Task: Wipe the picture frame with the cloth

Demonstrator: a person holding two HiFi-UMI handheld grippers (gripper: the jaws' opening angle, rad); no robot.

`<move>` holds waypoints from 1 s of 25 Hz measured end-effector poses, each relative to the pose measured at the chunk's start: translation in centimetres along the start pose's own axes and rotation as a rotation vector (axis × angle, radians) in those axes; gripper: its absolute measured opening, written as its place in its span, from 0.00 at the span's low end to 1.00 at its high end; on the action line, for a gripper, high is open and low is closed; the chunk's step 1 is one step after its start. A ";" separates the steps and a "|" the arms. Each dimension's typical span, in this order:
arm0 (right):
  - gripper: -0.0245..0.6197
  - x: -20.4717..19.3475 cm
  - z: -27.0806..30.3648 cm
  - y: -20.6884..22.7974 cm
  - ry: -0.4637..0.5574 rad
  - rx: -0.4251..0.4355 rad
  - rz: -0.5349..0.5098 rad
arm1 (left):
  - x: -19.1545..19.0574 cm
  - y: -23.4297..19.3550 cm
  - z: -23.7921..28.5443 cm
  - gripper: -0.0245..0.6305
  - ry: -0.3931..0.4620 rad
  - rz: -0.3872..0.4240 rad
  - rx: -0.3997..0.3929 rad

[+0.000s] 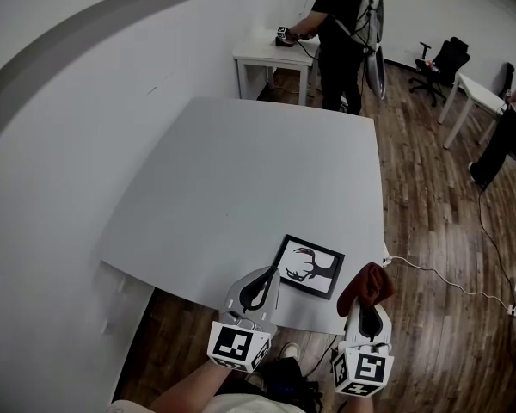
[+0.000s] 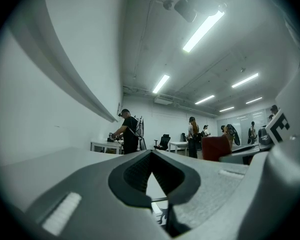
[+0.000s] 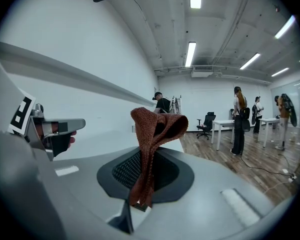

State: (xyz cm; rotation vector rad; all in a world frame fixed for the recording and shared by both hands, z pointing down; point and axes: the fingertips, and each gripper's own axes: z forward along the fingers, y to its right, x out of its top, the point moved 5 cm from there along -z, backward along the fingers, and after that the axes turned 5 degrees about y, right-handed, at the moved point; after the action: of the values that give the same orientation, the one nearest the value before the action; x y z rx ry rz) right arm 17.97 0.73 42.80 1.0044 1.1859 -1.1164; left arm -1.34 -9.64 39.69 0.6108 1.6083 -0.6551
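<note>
Grey and matt, the table (image 1: 241,188) fills the middle of the head view, and its left side stands against a white wall (image 1: 60,162). To the right of the table is a floor (image 1: 430,213) of brown wood boards. A white cable (image 1: 447,278) runs over the floor from the table's near right corner. Behind the table's far edge stands a small white desk (image 1: 271,57), and a person in black clothes (image 1: 340,24) bends over it. Further right of this desk is a black office chair (image 1: 443,63).

The picture frame (image 1: 310,267) lies flat on the table, close to its near edge and toward the right corner. It has a black border and a dark drawing on white.

The left gripper (image 1: 267,274) is over the table's near edge, just at the left side of the frame. Its jaws are together at the tips with nothing between them (image 2: 150,154).

The right gripper (image 1: 369,310) is beside the table's near right corner. Its jaws are pressed on the cloth (image 1: 367,286), which is red-brown and knitted. The cloth (image 3: 152,129) stands up out of the jaws (image 3: 142,156) in a folded loop, apart from the frame.
</note>
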 end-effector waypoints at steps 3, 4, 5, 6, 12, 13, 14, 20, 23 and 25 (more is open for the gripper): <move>0.14 -0.2 1.3 0.8 -0.011 0.016 0.008 | -0.3 0.2 1.2 0.04 0.017 -0.003 0.005; 0.13 -0.3 1.7 1.1 -0.014 0.023 0.011 | -0.3 0.2 1.5 0.04 0.024 -0.007 0.009; 0.13 -0.4 2.1 1.4 -0.016 0.028 0.012 | -0.3 0.3 1.9 0.04 0.029 -0.011 0.014; 0.14 -0.5 2.5 1.7 -0.018 0.033 0.013 | -0.4 0.4 2.3 0.04 0.033 -0.012 0.019; 0.13 -0.9 4.8 3.7 -0.041 0.065 0.038 | -0.9 1.0 4.8 0.04 0.050 0.003 0.028; 0.13 -1.0 5.1 3.8 -0.048 0.075 0.040 | -1.0 1.1 5.2 0.04 0.053 0.006 0.024; 0.13 -1.1 5.4 3.8 -0.055 0.084 0.037 | -1.2 1.1 5.6 0.04 0.055 0.012 0.018; 0.13 -1.9 7.0 3.3 -0.086 0.092 0.031 | -1.8 -0.1 7.0 0.04 0.071 0.026 0.007; 0.13 -2.2 7.9 2.5 -0.100 0.081 0.040 | -2.1 -0.9 7.5 0.04 0.068 0.024 -0.007; 0.13 -2.4 8.6 1.6 -0.116 0.086 0.045 | -2.5 -1.7 7.6 0.04 0.044 0.018 -0.016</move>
State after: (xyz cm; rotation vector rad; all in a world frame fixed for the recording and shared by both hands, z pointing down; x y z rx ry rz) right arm 20.95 -7.14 46.19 1.0134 1.0256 -1.1824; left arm 2.97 -16.31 41.49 0.6318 1.6454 -0.6187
